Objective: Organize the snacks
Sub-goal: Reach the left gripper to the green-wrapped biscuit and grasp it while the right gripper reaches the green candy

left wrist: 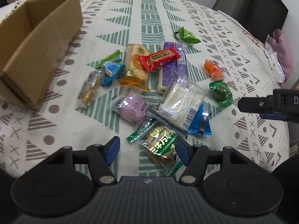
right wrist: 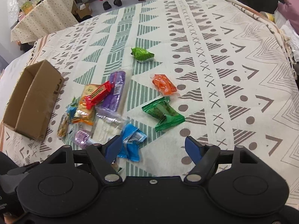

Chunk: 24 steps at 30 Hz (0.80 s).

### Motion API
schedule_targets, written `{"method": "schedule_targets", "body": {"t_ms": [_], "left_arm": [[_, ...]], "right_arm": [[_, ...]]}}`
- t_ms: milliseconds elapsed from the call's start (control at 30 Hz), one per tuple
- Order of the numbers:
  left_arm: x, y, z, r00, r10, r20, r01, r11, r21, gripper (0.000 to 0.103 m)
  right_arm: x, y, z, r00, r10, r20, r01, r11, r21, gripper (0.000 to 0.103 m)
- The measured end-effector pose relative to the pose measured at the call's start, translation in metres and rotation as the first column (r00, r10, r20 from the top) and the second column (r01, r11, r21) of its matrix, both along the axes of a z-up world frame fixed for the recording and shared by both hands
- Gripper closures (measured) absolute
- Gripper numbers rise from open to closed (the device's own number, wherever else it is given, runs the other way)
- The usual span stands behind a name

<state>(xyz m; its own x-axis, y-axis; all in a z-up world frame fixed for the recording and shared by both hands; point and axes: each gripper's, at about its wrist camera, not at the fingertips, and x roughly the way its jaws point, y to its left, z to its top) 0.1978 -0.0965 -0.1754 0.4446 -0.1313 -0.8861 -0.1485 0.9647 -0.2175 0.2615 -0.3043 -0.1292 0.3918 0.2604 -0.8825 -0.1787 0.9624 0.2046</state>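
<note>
The green-labelled clear packet holding a brown bun (left wrist: 161, 146) lies on the patterned cloth surface (left wrist: 214, 37) between the wide-spread left tongs (left wrist: 147, 150) — its slick film could slip or drag the green strip sachet (left wrist: 141, 130) along. The right tongs (right wrist: 153, 147) gape, holding nothing, and the open brown cardboard box (left wrist: 40, 43) sits well apart.

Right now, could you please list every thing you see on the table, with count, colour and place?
box: 1, brown cardboard, open, left side
tablecloth: 1, cream with green and brown patterns, covers table
red bar: 1, red, lies on purple pack
purple pack: 1, purple, centre of pile
white pack: 1, clear and white, near pile front
blue packs: blue, count unclear, front of pile
orange snack: 1, apart, right
green pouch: 1, apart, right
green candy: 1, far
green-label cake: 1, between the left gripper's fingers
left gripper: open
right gripper: open
</note>
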Motion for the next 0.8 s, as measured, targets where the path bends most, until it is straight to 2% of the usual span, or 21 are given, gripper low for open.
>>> {"method": "schedule_targets", "body": {"t_ms": [200,400,567,667,767,800], "left_arm": [[0.011,-0.008,-0.018,0.999,0.003,-0.043,-0.003,1.0,-0.015,0.038],[0.022,-0.017,-0.024,0.999,0.017,-0.05,-0.017,1.0,-0.004,0.035],[0.025,-0.034,-0.028,0.998,-0.004,-0.07,0.009,0.998,0.065,0.032],[0.025,-0.038,-0.03,0.995,0.009,-0.103,-0.002,0.998,0.07,0.025],[0.023,-0.04,-0.033,0.995,0.015,-0.094,-0.008,0.997,0.078,0.026],[0.022,-0.039,-0.032,0.995,0.028,-0.092,-0.02,0.997,0.08,0.03]], "right_arm": [[0.017,-0.002,-0.012,1.0,-0.015,-0.017,0.015,1.0,0.006,0.03],[0.025,-0.001,-0.021,1.0,-0.01,-0.028,0.01,1.0,0.003,0.03],[0.033,0.003,-0.03,1.0,-0.005,-0.027,0.004,1.0,-0.027,0.03],[0.038,0.004,-0.037,0.999,-0.004,-0.04,0.002,0.999,-0.044,0.03],[0.044,0.005,-0.044,0.999,-0.005,-0.051,0.002,0.998,-0.056,0.03],[0.045,0.006,-0.046,0.999,-0.001,-0.052,-0.002,0.998,-0.06,0.031]]}}
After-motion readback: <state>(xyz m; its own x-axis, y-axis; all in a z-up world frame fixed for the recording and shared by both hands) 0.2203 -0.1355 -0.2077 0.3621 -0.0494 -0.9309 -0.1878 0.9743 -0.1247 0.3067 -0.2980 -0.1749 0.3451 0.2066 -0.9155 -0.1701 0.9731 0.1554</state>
